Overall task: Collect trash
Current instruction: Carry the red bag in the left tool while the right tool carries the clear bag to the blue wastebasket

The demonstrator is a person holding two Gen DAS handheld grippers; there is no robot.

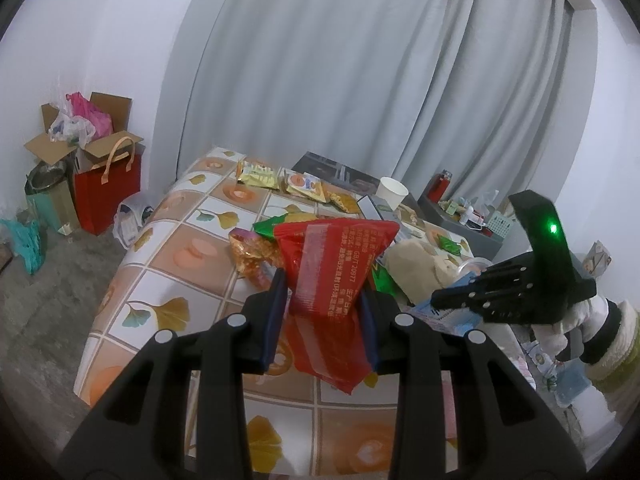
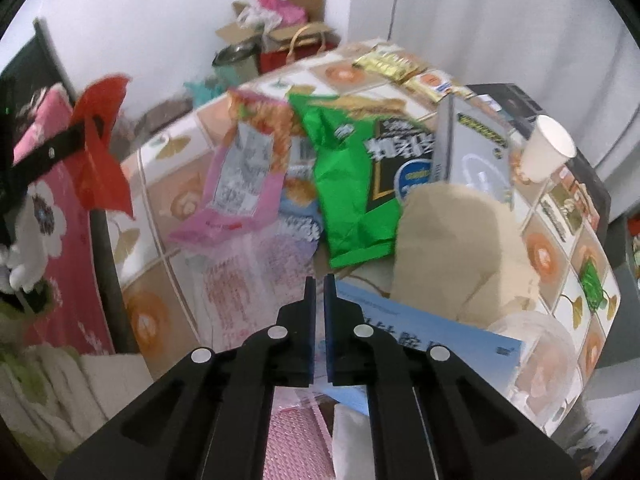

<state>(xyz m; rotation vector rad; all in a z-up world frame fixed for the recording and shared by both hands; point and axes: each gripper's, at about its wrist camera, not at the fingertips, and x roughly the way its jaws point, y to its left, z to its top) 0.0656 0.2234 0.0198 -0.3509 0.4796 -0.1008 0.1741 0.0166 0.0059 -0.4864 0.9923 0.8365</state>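
Note:
My left gripper (image 1: 323, 286) is shut on a red snack wrapper (image 1: 332, 256) and holds it up over the near part of the table (image 1: 168, 248); the same wrapper (image 2: 100, 152) shows at the left of the right wrist view. My right gripper (image 2: 319, 280) is shut, its pads almost touching, just above a light-blue paper pack (image 2: 420, 340) and a clear film with red print (image 2: 248, 280). Whether a thin film is pinched I cannot tell. Beyond it lie a green snack bag (image 2: 352, 184) and a pink wrapper (image 2: 236, 184). From the left wrist view the right gripper (image 1: 438, 300) hangs at the right.
A beige crumpled bag (image 2: 452, 248), a grey carton (image 2: 472, 148), a paper cup (image 2: 548, 148), yellow packets (image 2: 388, 62) and a clear plastic lid (image 2: 540, 356) also sit on the table. A red gift bag (image 1: 108, 196) and cardboard box (image 1: 80, 140) stand on the floor at left.

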